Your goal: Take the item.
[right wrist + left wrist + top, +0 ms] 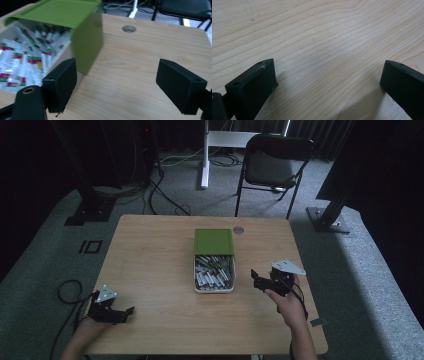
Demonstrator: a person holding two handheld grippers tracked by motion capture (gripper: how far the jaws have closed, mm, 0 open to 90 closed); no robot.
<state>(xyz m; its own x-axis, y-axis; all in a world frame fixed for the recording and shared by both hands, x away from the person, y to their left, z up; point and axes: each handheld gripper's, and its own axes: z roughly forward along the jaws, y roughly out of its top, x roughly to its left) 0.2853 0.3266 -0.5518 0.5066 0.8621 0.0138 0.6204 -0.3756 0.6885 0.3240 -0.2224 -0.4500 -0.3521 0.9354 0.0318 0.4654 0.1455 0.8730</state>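
A white box (214, 288) with several small white, green and red packets (212, 274) stands mid-table, its green lid (214, 241) slid back over its far half. In the right gripper view the green lid (75, 22) and the packets (27, 57) lie to the upper left. My right gripper (261, 279) hovers just right of the box, open and empty; its jaws stand wide apart (116, 82). My left gripper (125, 314) rests near the table's front left corner, open over bare wood (329, 77).
The wooden table (150, 265) has a round cable hole (238, 230) behind the box. A black folding chair (272, 165) and a white desk leg (204, 155) stand beyond the far edge. Cables lie on the grey carpet at left (67, 292).
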